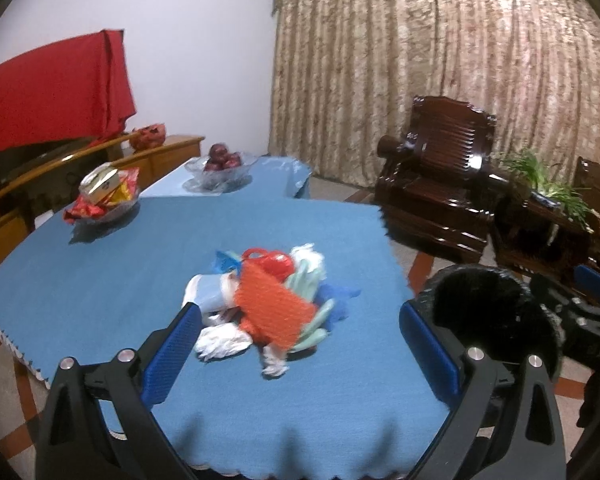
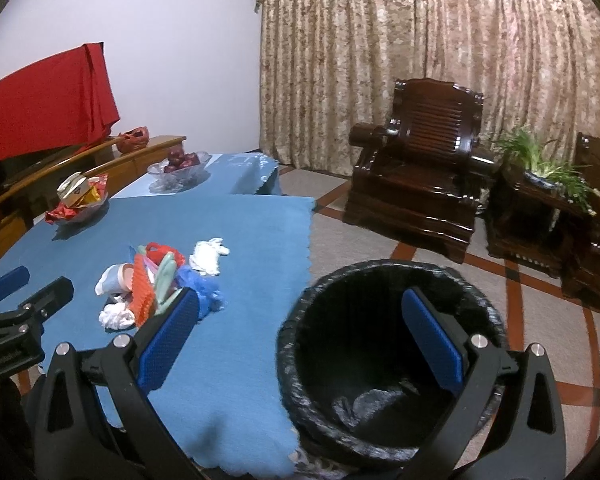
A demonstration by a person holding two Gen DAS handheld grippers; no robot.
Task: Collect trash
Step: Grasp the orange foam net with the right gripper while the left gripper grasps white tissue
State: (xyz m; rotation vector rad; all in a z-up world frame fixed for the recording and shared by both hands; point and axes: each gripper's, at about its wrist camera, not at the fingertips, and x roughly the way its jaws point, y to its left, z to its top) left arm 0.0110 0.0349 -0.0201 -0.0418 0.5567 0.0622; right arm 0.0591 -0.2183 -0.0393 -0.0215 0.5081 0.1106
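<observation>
Two tongs, both spread wide, pinching nothing. Left tongs hover over trash pile at table middle; right tongs hang between table edge and bin on floor, right of table. Task looks barely begun: whole pile on table, bin holds only black liner as far as visible. Orange net piece tops pile, long axis running far-left to near-right. White crumpled tissue lies just beyond pile, far side.
</observation>
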